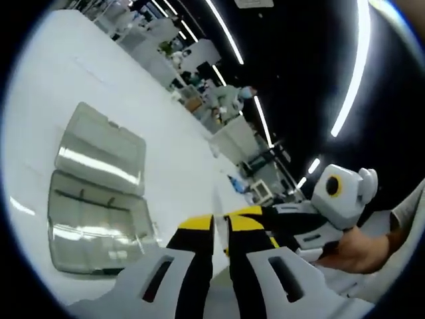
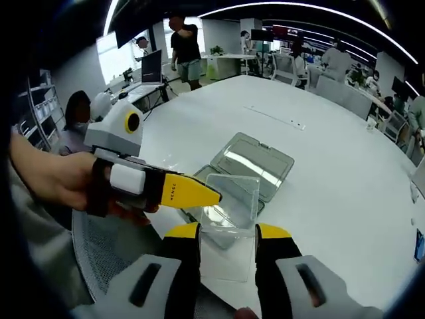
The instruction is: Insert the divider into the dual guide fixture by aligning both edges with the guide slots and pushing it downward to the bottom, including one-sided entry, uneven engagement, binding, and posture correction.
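Observation:
My right gripper (image 2: 229, 232) is shut on a clear plastic divider (image 2: 230, 199), which stands up between its yellow-tipped jaws above the table's near edge. Just beyond it lies the clear guide fixture (image 2: 249, 163), a shallow transparent case with its lid folded open flat on the white table. My left gripper (image 2: 189, 193), held in a hand, comes in from the left with its yellow tips together, close to the divider's upper left corner. In the left gripper view my left gripper (image 1: 221, 229) is shut with nothing in it, the fixture (image 1: 99, 226) lies to its left and the right gripper (image 1: 339, 193) is on the right.
The white table (image 2: 332, 153) is broad and round-edged. A grey mesh chair (image 2: 106, 246) sits under its near edge at lower left. Desks, monitors and several people stand far behind the table.

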A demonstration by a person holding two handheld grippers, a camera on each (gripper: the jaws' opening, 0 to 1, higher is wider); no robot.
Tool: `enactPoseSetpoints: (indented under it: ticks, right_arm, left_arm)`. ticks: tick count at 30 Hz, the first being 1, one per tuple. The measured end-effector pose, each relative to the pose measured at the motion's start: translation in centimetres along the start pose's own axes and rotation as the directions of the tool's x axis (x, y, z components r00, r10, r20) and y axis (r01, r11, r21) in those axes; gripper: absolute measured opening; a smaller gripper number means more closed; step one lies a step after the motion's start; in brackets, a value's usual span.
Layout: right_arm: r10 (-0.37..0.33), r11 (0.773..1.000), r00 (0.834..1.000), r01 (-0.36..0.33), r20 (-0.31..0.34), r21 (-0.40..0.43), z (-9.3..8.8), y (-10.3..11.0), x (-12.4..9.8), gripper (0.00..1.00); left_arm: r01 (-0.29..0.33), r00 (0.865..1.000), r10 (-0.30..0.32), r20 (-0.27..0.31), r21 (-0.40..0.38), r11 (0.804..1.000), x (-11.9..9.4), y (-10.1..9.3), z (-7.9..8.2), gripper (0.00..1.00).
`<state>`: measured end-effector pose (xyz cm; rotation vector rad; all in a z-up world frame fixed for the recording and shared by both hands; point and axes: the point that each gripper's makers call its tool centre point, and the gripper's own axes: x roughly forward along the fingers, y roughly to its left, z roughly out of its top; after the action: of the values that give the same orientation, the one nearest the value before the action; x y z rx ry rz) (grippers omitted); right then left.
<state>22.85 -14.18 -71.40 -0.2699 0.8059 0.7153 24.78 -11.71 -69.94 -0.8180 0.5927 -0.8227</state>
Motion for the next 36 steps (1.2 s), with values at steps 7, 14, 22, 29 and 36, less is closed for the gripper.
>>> enactPoseSetpoints:
  ticks: [7, 14, 22, 29, 36]
  right_arm:
    - [0.005, 1.0, 1.0, -0.005, 0.003, 0.0, 0.19, 0.27, -0.03, 0.27]
    - [0.007, 1.0, 1.0, -0.007, 0.001, 0.003, 0.01, 0.24, -0.01, 0.27]
    - [0.007, 1.0, 1.0, -0.007, 0.0, 0.008, -0.02, 0.31, 0.0, 0.27]
    - [0.001, 1.0, 1.0, -0.001, 0.005, -0.01, 0.15, 0.41, 0.09, 0.29]
    - [0.016, 1.0, 1.0, -0.016, 0.01, 0.01, 0.35, 0.5, -0.03, 0.35]
  left_arm:
    - [0.003, 1.0, -0.003, 0.017, -0.033, 0.999, -0.25, 0.25, 0.1, 0.0]
    - [0.014, 1.0, -0.012, 0.021, -0.055, 0.998, -0.26, 0.18, -0.02, 0.0]
    - [0.035, 0.999, -0.032, 0.027, -0.083, 0.996, -0.32, -0.09, 0.08, 0.0]
    - [0.042, 0.999, -0.039, 0.028, -0.096, 0.994, -0.4, -0.07, 0.21, 0.0]
    - [0.068, 0.998, -0.066, 0.024, -0.09, 0.994, -0.42, -0.37, 0.4, 0.0]
